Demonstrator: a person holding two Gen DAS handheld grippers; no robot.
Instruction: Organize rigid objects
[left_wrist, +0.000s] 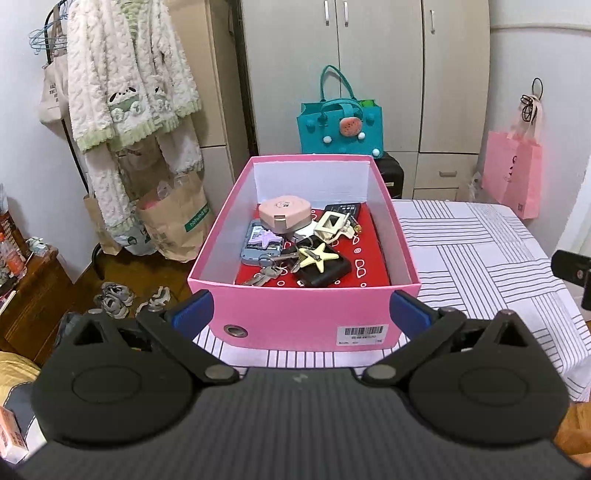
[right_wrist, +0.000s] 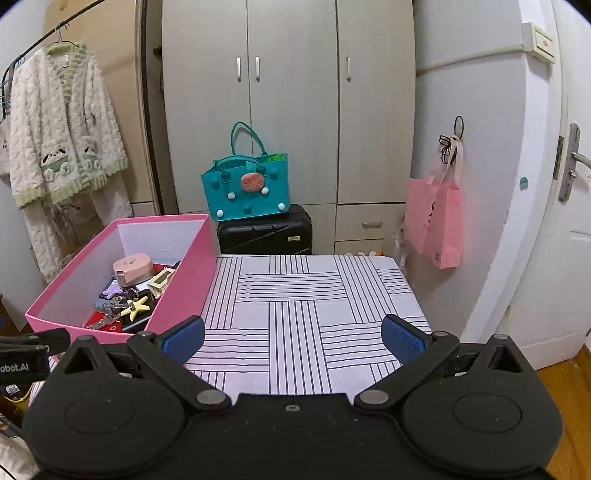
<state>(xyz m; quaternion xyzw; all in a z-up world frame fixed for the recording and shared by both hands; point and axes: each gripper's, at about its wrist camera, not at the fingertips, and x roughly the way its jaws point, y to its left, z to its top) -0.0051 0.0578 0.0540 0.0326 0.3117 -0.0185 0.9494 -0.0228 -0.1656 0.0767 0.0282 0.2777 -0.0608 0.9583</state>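
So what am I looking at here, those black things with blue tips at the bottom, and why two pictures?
Those are two hand-held grippers, one in each of a person's hands; no robot arm. Each carries a camera looking out along its two blue-tipped fingers, hence two pictures. The left gripper faces a pink box on a striped tablecloth. Inside lie keys, a yellow star, a pink tape case and other small things. The right gripper looks over the bare cloth, with the box at its left. Both are open and hold nothing.
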